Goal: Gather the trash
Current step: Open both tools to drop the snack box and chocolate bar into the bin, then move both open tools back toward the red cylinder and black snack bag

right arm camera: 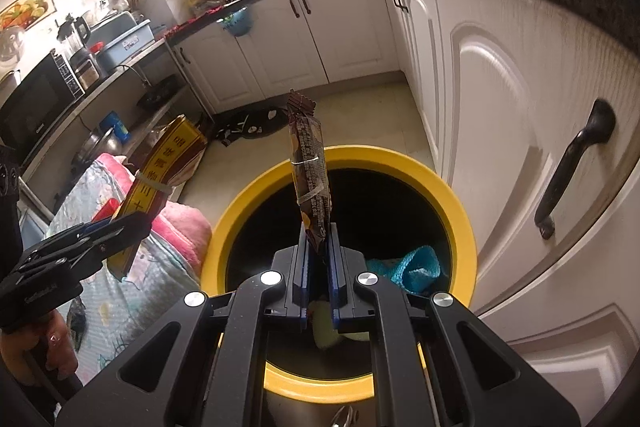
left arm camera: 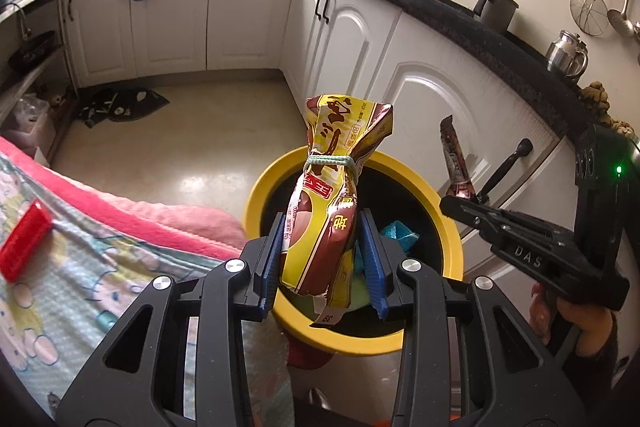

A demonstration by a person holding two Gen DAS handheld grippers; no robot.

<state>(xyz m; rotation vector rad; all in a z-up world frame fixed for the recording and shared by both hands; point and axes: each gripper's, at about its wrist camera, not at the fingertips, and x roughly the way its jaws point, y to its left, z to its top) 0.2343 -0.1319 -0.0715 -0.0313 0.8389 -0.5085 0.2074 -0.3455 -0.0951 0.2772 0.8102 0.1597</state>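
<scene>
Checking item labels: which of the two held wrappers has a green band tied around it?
The yellow-and-brown snack bag in the left gripper. The right gripper holds a slim dark brown wrapper instead.

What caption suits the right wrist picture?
Right gripper holds a brown wrapper above the yellow bin.

Yellow-rimmed bin (right arm camera: 460, 203) on tiled floor (left arm camera: 192, 147)

My two grippers, left gripper (left arm camera: 324, 259) and right gripper (right arm camera: 319, 267), are matte black with silver screws and ribbed blue pads (left arm camera: 374, 263).
</scene>
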